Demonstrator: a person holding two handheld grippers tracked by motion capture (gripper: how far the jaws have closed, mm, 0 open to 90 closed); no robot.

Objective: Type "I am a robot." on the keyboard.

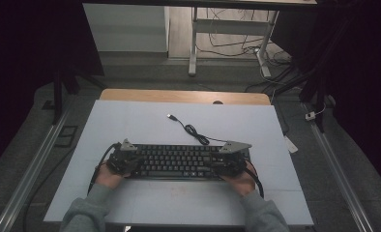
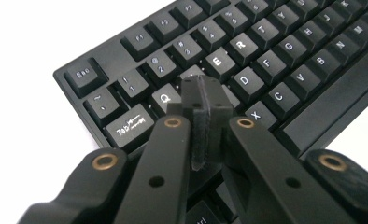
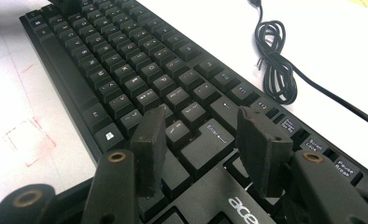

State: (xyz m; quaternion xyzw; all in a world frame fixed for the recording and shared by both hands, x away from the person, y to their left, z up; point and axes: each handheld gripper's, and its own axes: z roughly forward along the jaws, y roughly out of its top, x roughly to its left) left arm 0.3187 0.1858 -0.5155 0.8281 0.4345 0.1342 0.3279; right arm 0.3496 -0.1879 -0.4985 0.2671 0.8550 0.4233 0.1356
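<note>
On tabletop (image 1: 130, 121), keyboard (image 1: 179, 162) lies centred. Left hand-held gripper (image 2: 205, 100), jaws fully closed and empty, rests over W key, likely poised to press. Right hand-held gripper (image 3: 203, 135) spread apart, empty, above Enter.

high view looks down from above; both gripper views sit close over opposite ends of the keyboard (image 1: 176, 162)
</note>
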